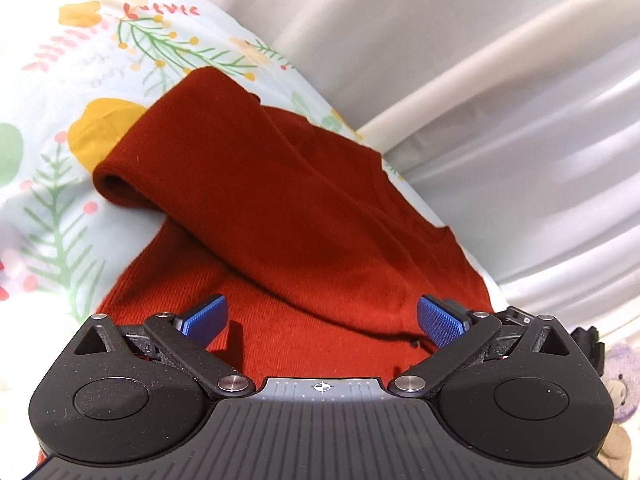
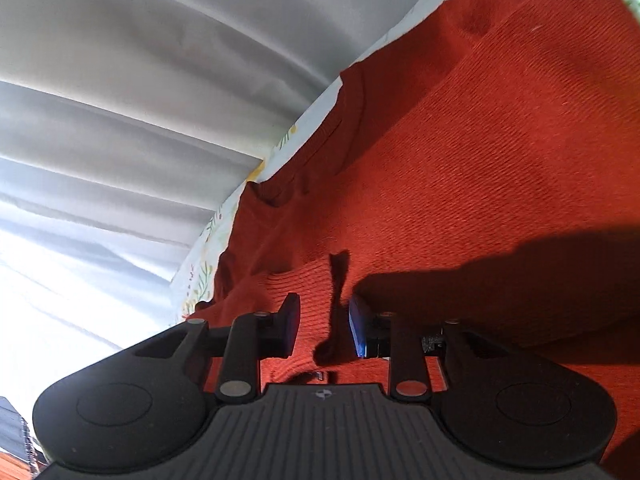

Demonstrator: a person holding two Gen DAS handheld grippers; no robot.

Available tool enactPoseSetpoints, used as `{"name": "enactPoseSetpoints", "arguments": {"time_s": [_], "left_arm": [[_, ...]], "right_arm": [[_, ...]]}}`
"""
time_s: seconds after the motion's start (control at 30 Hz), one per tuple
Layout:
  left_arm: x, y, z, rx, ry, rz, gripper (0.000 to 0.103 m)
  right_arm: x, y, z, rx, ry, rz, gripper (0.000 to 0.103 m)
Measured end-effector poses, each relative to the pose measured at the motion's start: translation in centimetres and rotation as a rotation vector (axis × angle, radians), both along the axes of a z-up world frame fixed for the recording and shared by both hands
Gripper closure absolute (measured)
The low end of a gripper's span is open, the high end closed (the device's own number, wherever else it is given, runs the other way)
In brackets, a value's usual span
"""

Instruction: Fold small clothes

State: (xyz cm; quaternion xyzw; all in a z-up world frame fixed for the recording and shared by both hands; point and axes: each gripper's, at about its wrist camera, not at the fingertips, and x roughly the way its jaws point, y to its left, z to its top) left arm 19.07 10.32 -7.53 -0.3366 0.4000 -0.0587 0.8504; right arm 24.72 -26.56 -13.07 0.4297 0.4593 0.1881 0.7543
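Jaws of the left gripper stand spread wide and empty above the red knit garment; the right gripper has its jaws partly parted astride a ribbed edge, pads seemingly not pressing; the garment fills the centre of the left frame, one sleeve folded across it, on the floral sheet, pale curtain at upper right; judged mid-fold, the next move calls for a fresh grasp of an edge.
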Motion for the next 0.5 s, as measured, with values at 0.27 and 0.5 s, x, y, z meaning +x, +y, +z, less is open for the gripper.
{"name": "enactPoseSetpoints", "arguments": {"time_s": [0.27, 0.5], "left_arm": [[0.8, 0.3, 1.4, 0.058, -0.035, 0.013, 0.000], [3.0, 0.1, 0.8, 0.087, -0.017, 0.001, 0.000]], "right_arm": [[-0.2, 3.1, 4.0, -0.272, -0.197, 0.033, 0.100], [-2.4, -2.8, 6.3, -0.563, -0.265, -0.149, 0.100]]}}
